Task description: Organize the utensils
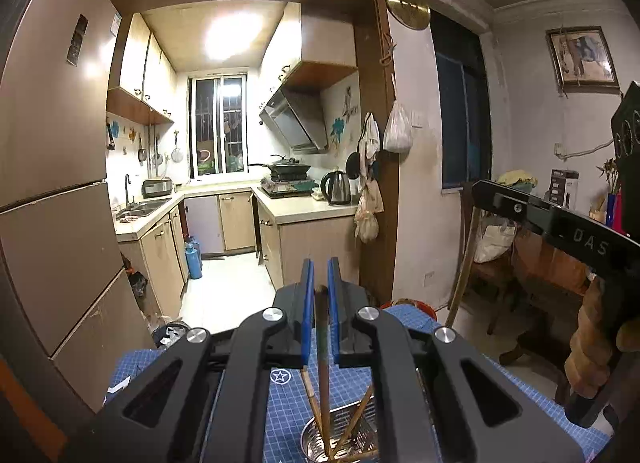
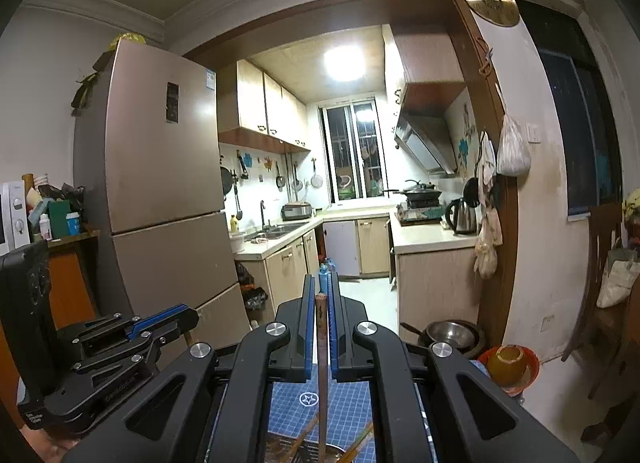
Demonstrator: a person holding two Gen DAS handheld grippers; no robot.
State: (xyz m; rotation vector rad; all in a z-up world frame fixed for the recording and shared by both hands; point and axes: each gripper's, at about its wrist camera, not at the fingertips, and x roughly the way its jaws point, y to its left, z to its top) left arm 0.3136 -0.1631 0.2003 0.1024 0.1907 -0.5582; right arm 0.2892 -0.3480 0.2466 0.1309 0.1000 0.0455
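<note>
The left gripper (image 1: pixel 319 267) is clenched on a dark brown chopstick (image 1: pixel 322 343). The stick stands nearly upright between the blue pads (image 1: pixel 307 303), its top end poking up near the fingertips. Its lower end drops into a perforated steel utensil holder (image 1: pixel 316 439) at 6 o'clock in the left wrist view. Several lighter bamboo chopsticks (image 1: pixel 312 399) lean inside that holder, fanning toward 5 and 7 o'clock. The holder sits on a blue gridded cutting mat (image 1: pixel 352 383) marked with a white star in a circle.

The right gripper (image 2: pixel 321 281) is likewise clamped on a reddish-brown chopstick (image 2: pixel 322 367). That stick is held upright between its pads, with its lower part reaching down toward the holder (image 2: pixel 280 449) at 6 o'clock in the right wrist view. Whether its tip touches the holder cannot be told.

Each tool shows in the other's camera. The right one appears at 3 o'clock in the left wrist view, gripped by a hand (image 1: pixel 592 347); the left one lies at 8 o'clock in the right wrist view.

Ahead, at 12 o'clock, a doorway opens onto a kitchen with a window. An electric kettle (image 1: pixel 338 187) stands on the counter at about 1 o'clock. A bronze refrigerator (image 2: pixel 160 191) rises at 10 o'clock in the right wrist view. A plastic bag (image 1: pixel 397 127) hangs on the door frame.
</note>
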